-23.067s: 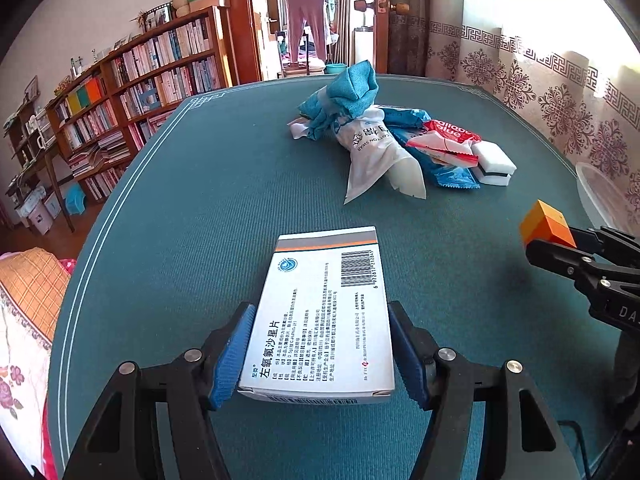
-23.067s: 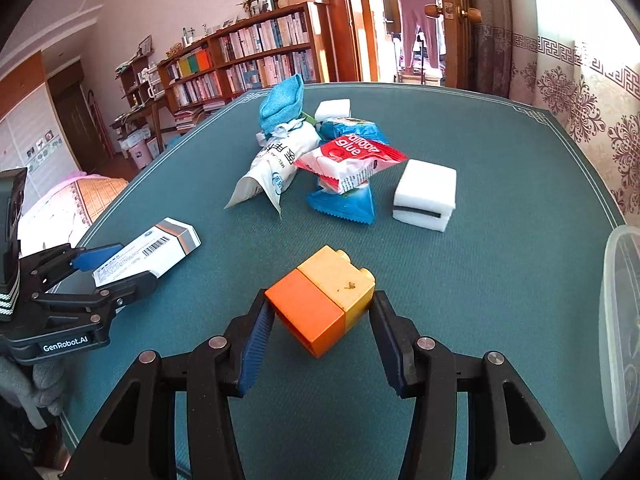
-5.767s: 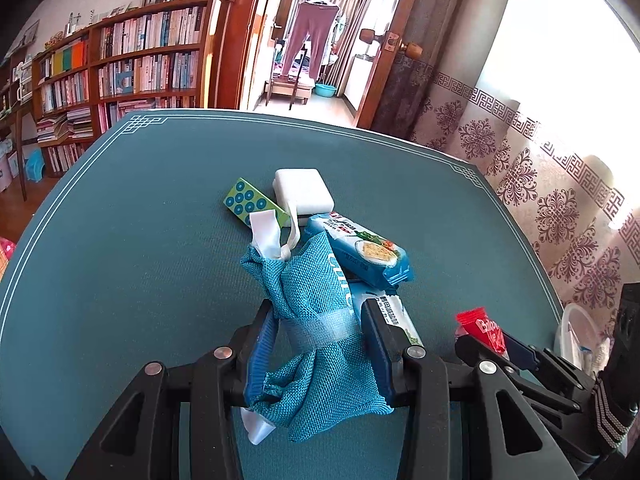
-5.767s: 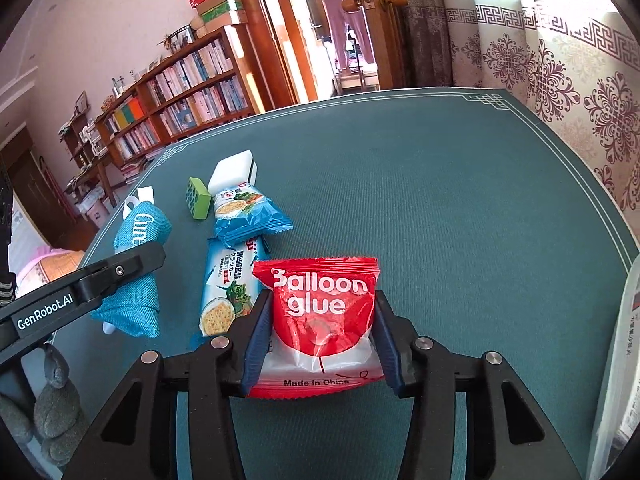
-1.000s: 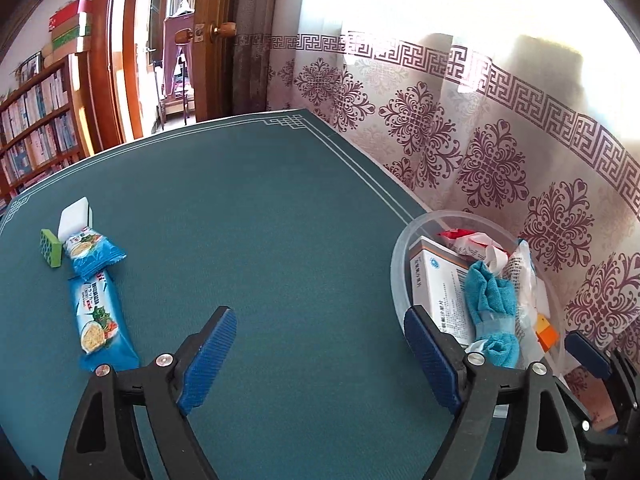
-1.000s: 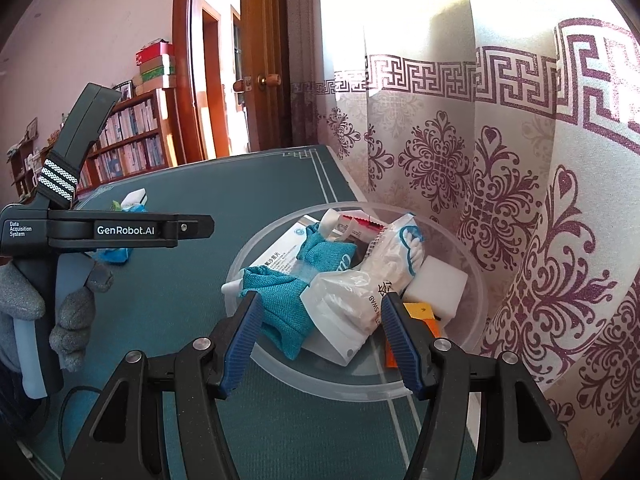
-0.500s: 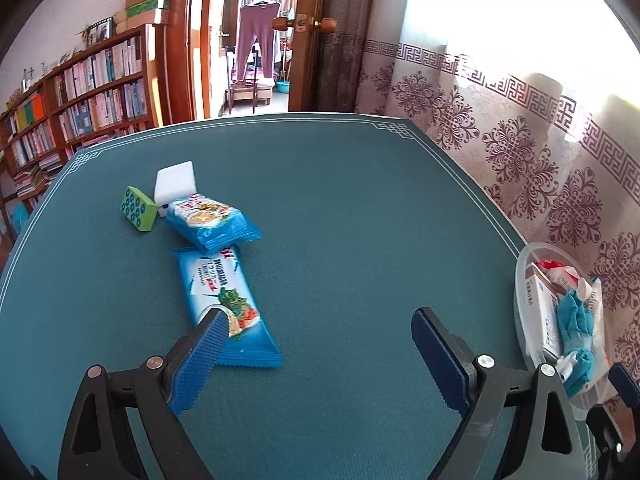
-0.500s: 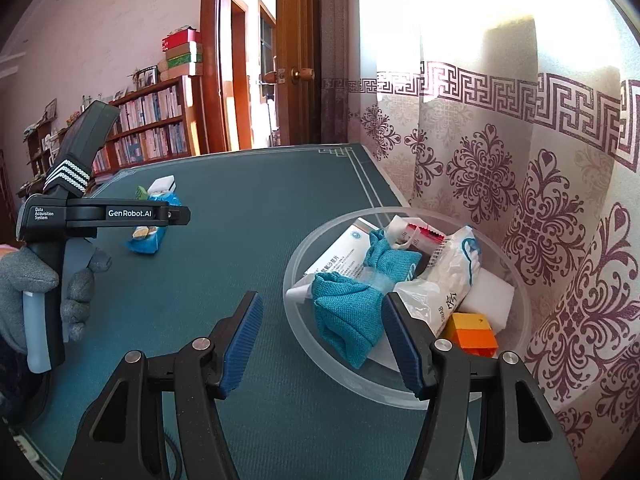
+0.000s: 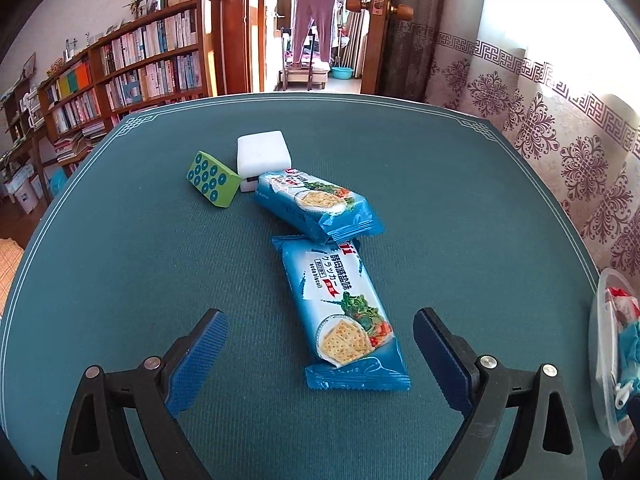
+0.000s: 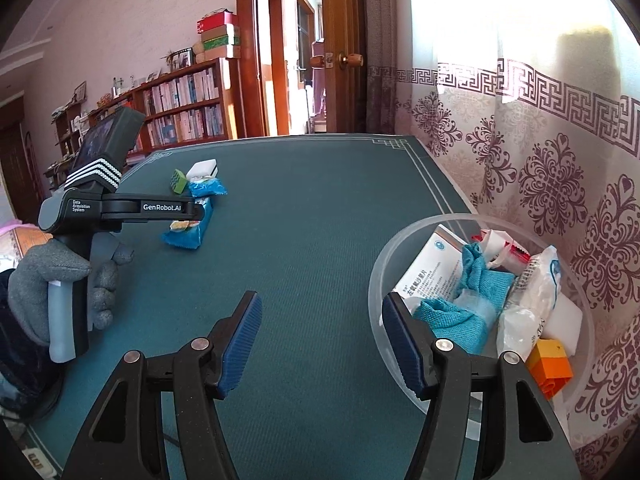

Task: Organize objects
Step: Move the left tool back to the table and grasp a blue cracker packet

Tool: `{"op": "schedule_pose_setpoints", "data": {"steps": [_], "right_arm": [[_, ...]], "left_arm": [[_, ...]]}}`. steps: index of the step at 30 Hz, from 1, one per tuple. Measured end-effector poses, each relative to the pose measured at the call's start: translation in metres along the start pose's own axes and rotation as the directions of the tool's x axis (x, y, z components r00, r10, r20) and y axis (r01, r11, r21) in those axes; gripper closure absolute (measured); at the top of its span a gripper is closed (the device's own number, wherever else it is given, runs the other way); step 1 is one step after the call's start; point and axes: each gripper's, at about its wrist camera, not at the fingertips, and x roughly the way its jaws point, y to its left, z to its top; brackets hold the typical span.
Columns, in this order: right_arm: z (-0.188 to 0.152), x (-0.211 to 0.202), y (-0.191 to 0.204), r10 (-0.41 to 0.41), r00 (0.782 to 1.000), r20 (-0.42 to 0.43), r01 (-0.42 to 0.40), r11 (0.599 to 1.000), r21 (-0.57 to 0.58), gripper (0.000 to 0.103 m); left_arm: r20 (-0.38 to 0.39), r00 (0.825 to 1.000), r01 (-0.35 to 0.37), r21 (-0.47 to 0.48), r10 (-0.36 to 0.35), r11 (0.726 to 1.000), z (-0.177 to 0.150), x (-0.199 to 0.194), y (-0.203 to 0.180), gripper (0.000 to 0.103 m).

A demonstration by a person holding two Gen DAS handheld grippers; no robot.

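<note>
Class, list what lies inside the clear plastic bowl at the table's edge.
Inside the bowl: a white medicine box, blue cloth, red packet, white bag, white sponge and orange block. Anything beneath them is hidden.

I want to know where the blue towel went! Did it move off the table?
Yes. The blue towel has left the spot beside the white sponge and now lies in the clear bowl at the table's edge.
</note>
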Motion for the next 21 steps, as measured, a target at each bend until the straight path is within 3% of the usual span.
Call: {"op": "schedule_pose_setpoints", "data": {"steps": [8,17,21], "right_arm": [[0.003,0.012,0.013,0.033,0.999,-0.015,-0.033,0.999,-0.017,0.039],[0.005,0.023,0.022,0.051,0.998,-0.031,-0.051,0.999,-0.017,0.039],[0.006,0.029,0.025,0.055,0.998,-0.041,-0.056,0.998,-0.019,0.039]], "left_arm": [[-0.022,0.999,-0.027,0.014,0.027,1.000,0.007,0.017,0.000,0.008],[-0.039,0.999,-0.021,0.045,0.023,0.999,0.008,0.028,-0.004,0.028],[-0.034,0.999,-0.018,0.041,0.020,0.999,0.009,0.026,0.002,0.047]]}}
